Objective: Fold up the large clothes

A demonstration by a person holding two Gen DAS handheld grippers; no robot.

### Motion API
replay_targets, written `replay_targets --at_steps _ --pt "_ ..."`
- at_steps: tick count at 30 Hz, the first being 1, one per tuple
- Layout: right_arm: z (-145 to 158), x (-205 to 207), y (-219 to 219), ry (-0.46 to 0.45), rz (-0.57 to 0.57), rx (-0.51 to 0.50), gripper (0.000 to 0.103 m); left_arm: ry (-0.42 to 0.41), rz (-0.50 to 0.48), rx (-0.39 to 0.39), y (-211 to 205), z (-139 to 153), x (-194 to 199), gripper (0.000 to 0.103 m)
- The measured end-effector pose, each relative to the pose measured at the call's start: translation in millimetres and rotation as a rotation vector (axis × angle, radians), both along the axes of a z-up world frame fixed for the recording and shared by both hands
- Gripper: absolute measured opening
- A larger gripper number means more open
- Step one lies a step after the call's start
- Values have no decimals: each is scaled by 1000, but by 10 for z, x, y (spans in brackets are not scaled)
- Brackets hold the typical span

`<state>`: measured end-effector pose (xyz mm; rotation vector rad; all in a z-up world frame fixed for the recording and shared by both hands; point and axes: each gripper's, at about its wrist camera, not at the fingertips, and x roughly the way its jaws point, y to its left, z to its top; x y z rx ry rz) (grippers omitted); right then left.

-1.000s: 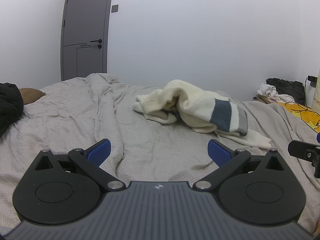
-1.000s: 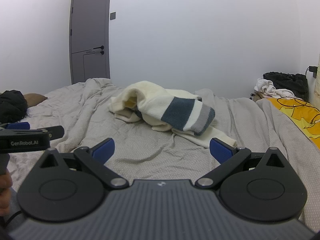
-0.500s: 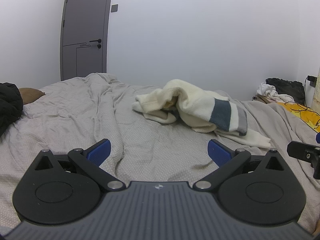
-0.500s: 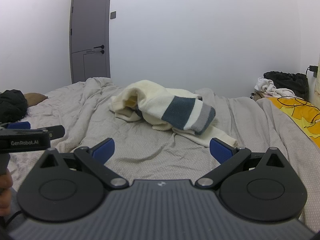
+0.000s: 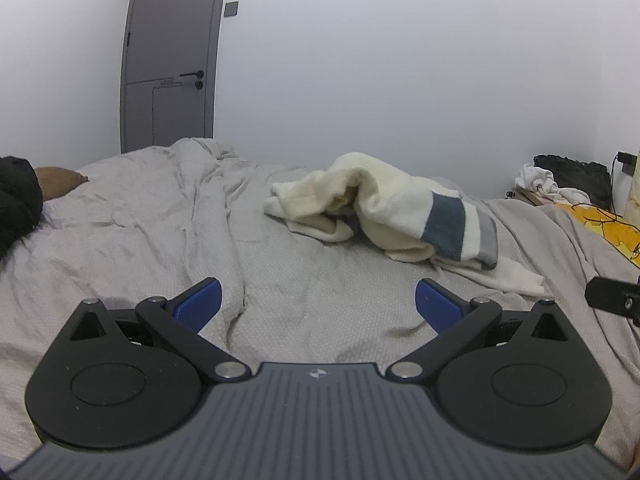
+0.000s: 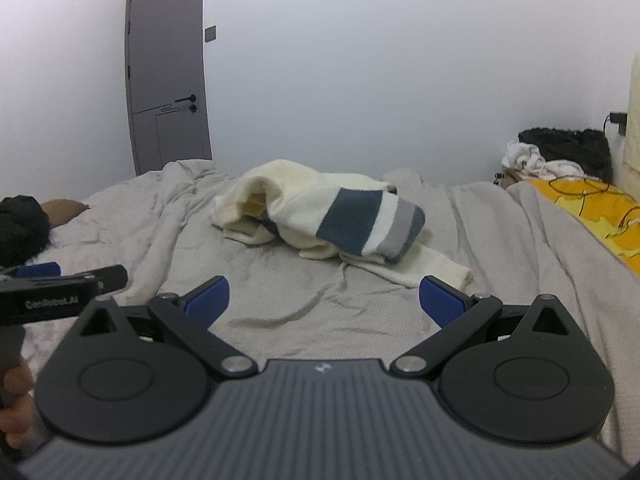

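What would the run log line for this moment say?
phase: approach | left gripper: open, empty | right gripper: open, empty | cream striped sweater: crumpled on grey bed sheet, untouched

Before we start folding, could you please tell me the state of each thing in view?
Cream sweater: crumpled in a heap on the bed, unfolded.
Left gripper: open, empty.
Right gripper: open, empty.
Grey bedcover: wrinkled.
Door: closed.

Left of the cream sweater (image 5: 384, 208), a black garment (image 5: 18, 200) is cut by the frame edge; the sweater's crumpled folds hide its shape; a hand (image 6: 14, 404) shows only partly.
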<state>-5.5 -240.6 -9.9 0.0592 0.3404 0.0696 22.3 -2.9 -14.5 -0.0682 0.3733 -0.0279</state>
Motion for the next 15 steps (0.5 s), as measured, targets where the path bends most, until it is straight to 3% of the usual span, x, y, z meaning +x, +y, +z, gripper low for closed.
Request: replay_targets --at_steps 8,15 --pt "-18 242 99 57 46 -1 103 21 -3 -40 55 -22 373 103" --pt "25 599 159 111 80 36 103 1 -8 -18 67 36 808 103"
